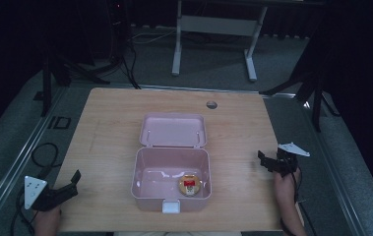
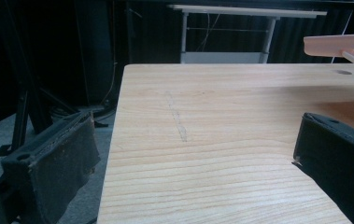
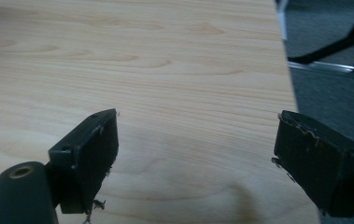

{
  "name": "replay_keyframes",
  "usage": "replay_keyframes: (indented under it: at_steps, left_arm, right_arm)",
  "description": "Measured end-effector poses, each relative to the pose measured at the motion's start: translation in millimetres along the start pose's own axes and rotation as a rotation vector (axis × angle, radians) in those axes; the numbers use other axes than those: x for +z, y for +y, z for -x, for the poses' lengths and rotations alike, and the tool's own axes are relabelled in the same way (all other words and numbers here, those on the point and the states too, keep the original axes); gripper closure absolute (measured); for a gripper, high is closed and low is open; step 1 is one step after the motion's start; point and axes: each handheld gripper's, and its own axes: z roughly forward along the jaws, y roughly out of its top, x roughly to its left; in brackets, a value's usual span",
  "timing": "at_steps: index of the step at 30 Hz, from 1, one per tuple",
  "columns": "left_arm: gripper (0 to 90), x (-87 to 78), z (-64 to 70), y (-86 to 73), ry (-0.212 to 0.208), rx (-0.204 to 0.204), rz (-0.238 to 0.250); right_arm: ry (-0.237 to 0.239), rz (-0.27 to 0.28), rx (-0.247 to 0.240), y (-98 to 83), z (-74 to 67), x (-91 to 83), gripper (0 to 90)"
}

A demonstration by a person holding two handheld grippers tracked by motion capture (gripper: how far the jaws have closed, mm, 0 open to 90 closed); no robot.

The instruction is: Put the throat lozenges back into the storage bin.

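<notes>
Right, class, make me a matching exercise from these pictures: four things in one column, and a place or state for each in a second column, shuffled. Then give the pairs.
Things
1. pink box
2. round tin
3. left gripper
4. right gripper

Places or states
A. open, at the table's right edge
B. lying inside, near the front right corner
C. lid swung back, at the table's middle
D. open, at the table's front left corner

Pairs: 1-C, 2-B, 3-D, 4-A

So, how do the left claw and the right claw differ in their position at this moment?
The left claw sits at the near left table corner, beyond the wooden table's edge; the right claw is farther up, over the right side. Both are open, empty, apart from the pink plastic box.
</notes>
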Motion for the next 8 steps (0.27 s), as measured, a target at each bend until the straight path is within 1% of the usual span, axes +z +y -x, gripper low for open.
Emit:
replay_keyframes:
  at_steps: [4, 6, 8]
  left_arm:
    - [0.3, -0.1, 0.0, 0.0, -0.001, 0.001, 0.001]
    - [0.3, 0.0, 0.1, 0.0, -0.002, 0.003, -0.001]
    - [0.3, 0.1, 0.1, 0.1, -0.003, 0.004, -0.001]
  right_arm:
    - [-0.032, -0.009, 0.006, -0.8, 1.8, 1.0, 13.7]
    - [-0.029, -0.012, 0.014, -0.9, 1.9, 1.0, 13.7]
    - [-0.03, -0.01, 0.009, -1.0, 1.6, 1.0, 13.7]
